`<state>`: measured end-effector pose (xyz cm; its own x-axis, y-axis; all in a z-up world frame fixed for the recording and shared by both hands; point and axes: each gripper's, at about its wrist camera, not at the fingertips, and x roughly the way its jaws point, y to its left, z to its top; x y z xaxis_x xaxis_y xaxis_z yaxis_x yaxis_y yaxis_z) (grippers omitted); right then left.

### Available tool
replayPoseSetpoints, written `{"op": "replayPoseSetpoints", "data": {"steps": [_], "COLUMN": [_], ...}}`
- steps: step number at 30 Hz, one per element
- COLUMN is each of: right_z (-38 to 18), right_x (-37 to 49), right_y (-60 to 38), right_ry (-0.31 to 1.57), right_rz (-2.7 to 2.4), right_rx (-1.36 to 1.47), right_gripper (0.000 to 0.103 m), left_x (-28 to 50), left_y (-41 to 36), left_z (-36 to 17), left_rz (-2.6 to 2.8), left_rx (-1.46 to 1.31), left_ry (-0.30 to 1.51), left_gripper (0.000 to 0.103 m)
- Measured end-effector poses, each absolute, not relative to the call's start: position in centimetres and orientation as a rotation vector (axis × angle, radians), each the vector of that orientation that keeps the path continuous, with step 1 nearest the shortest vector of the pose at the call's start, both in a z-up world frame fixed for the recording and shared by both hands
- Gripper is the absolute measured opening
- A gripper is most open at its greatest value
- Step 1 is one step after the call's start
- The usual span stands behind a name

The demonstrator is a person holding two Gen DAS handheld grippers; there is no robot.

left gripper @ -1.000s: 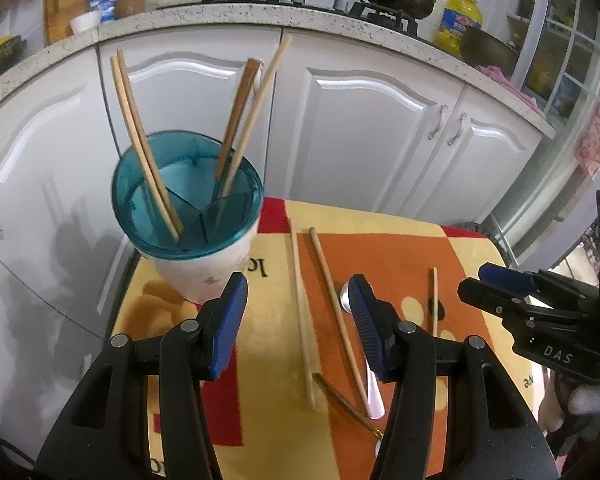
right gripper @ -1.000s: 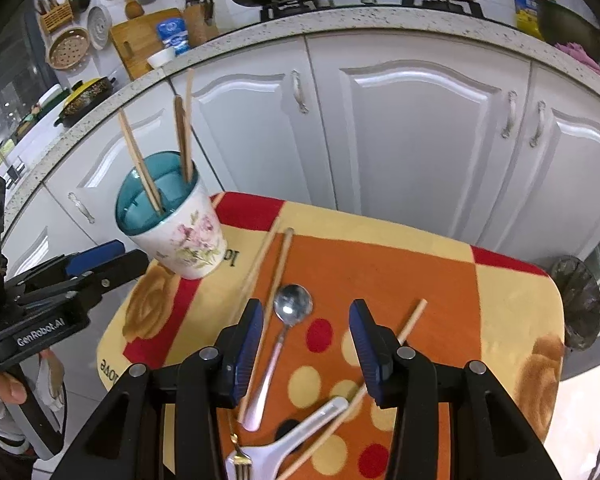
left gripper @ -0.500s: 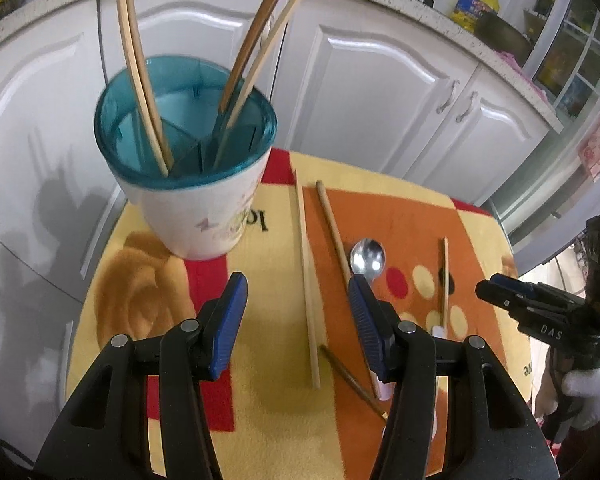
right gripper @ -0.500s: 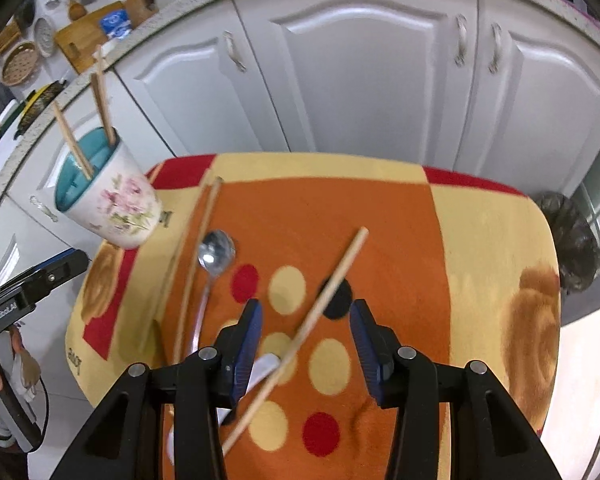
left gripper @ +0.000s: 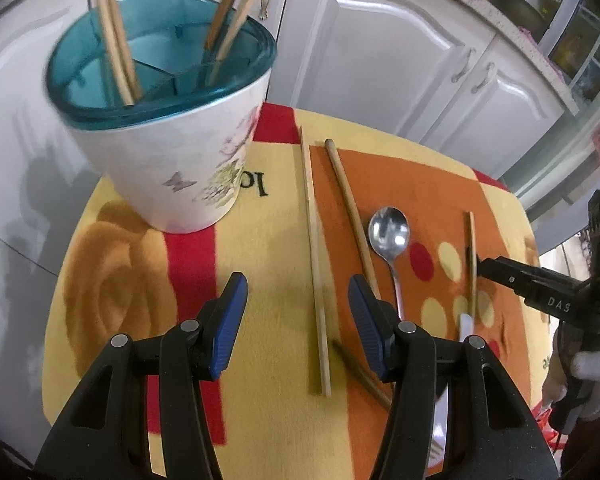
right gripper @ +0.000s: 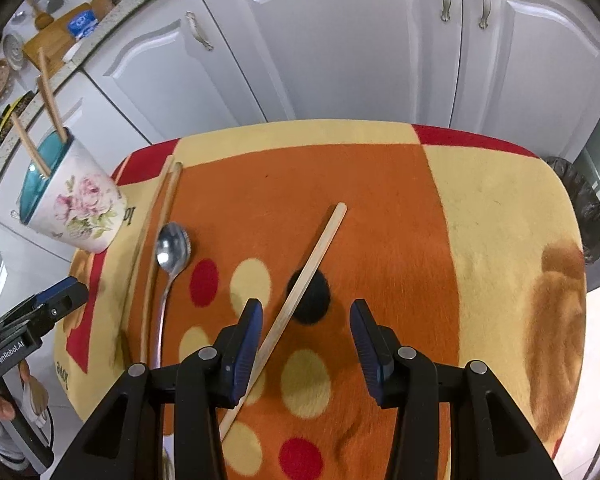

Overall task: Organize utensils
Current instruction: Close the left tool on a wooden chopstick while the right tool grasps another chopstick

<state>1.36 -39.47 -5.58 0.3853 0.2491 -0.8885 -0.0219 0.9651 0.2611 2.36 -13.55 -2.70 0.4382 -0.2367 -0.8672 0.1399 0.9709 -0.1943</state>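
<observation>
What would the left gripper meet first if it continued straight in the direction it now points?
Probably the pale chopstick lying on the mat between the open fingers of the left gripper; depth is uncertain.

The holder [left gripper: 172,128] is stood at the table's [right gripper: 500,208] left rear corner, four chopsticks [left gripper: 116,40] lodged inside. Right of the holder, two chopsticks [left gripper: 314,248] are laid side by side, then the spoon [left gripper: 390,236], then a lone chopstick [right gripper: 300,292] farther right.

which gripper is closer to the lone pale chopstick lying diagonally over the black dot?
Right. The right gripper is open, straddling the pale chopstick. The left gripper is open over another chopstick, beyond the spoon.
</observation>
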Motion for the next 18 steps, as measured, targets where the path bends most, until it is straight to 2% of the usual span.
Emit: {"op": "replayPoseSetpoints", "data": {"steps": [7,8,9,10,12,13,15,18], "right_z": [-6.5,-6.5,-6.5,-6.5,-6.5,-6.5,-6.5,-6.2], "right_x": [4.1,4.4,4.7,5.0,5.4,5.5,5.6,5.4], "right_y": [-40.3,-40.3,-40.3,-40.0,-39.7,-39.5,-39.3,-39.2], "right_ry": [1.175,1.176,1.175,1.173,1.167,1.163,1.166,1.174], "right_rz": [0.157,0.157,0.158,0.154,0.155,0.163,0.169,0.206], "right_rx": [0.263,0.263,0.259,0.232,0.181,0.166,0.134,0.132], "right_gripper": [0.043,0.043,0.040,0.028,0.021,0.016,0.013,0.010], "left_x": [5.1,5.5,5.7,5.8,6.0,6.1,5.9,4.4], "left_y": [-15.5,-15.7,-15.9,-16.0,-16.0,-15.7,-15.1,-13.3], "left_z": [-5.1,-5.5,-5.9,-5.9,-6.1,-6.1,-6.1,-6.0], "left_rz": [-0.242,-0.245,-0.249,-0.244,-0.249,-0.252,-0.271,-0.291], "left_rx": [-0.066,-0.066,-0.067,-0.056,-0.045,-0.048,-0.062,-0.073], "left_ry": [1.130,1.140,1.147,1.133,1.127,1.128,1.138,1.157], "left_gripper": [0.051,0.048,0.041,0.038,0.013,0.010,0.004,0.004]}}
